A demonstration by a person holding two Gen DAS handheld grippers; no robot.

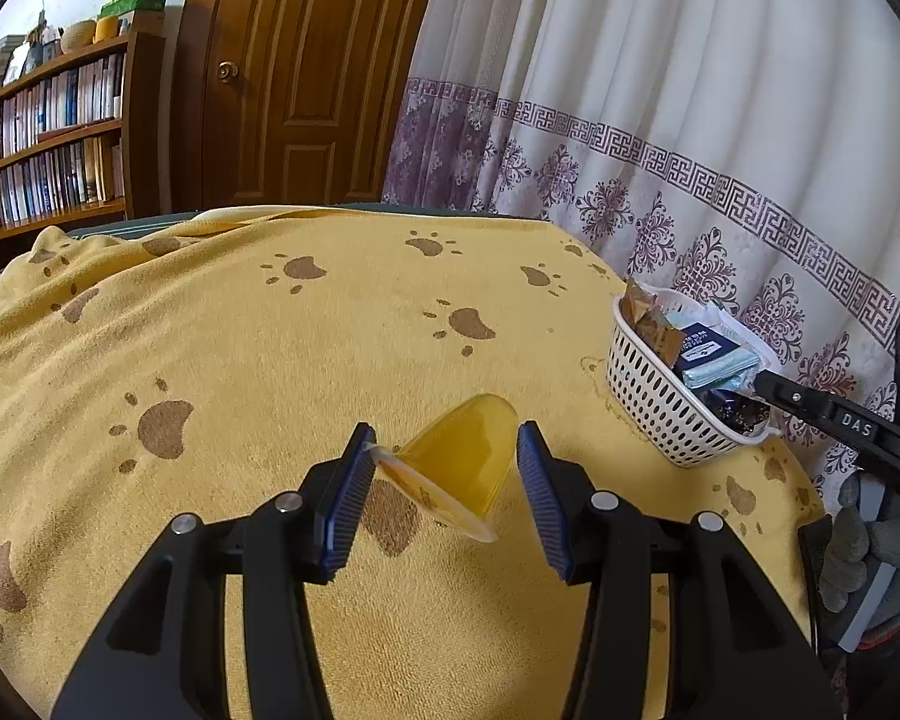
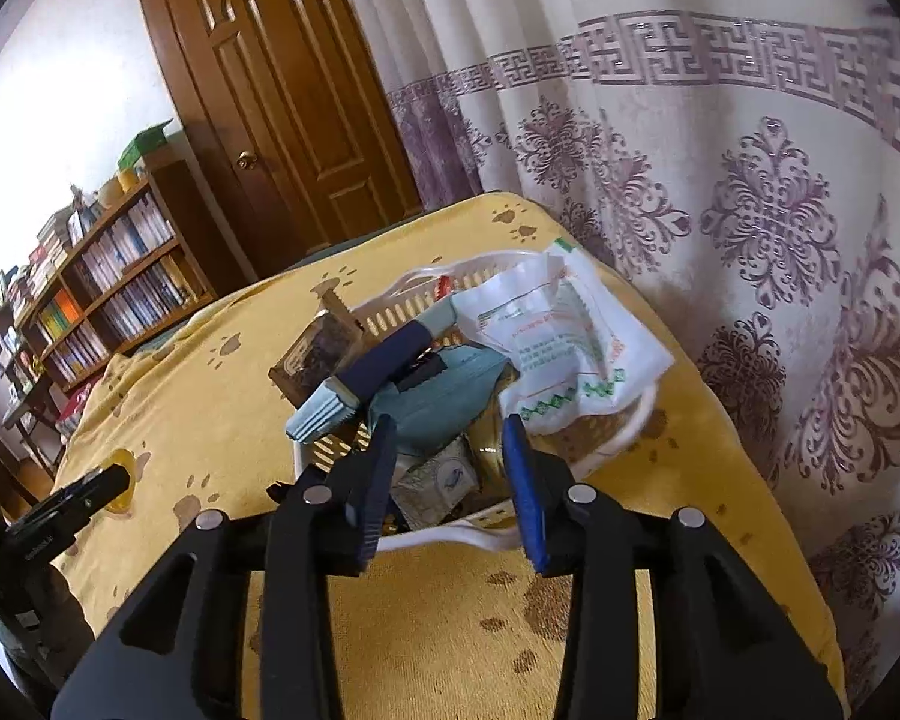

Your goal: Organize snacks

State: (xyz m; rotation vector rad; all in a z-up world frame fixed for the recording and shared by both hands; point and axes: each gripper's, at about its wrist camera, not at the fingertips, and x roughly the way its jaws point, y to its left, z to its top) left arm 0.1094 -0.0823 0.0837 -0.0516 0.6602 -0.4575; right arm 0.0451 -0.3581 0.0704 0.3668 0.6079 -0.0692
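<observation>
A jelly cup [image 1: 456, 468] is lying tilted on the blanket [image 1: 240, 330], near the left. A basket [image 1: 660, 402] holding snack packets [image 1: 711, 354] is sitting to its right, before the curtain [image 1: 690, 120].

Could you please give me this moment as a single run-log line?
left gripper: shut on jelly cup | right gripper: open over basket | snacks: in basket

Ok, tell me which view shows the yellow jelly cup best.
The left wrist view: the yellow jelly cup sits tilted between the left hand-held gripper fingers, lid edge and body clear. The right wrist view shows only a yellow sliver behind that gripper's tip, at the far left.
</observation>
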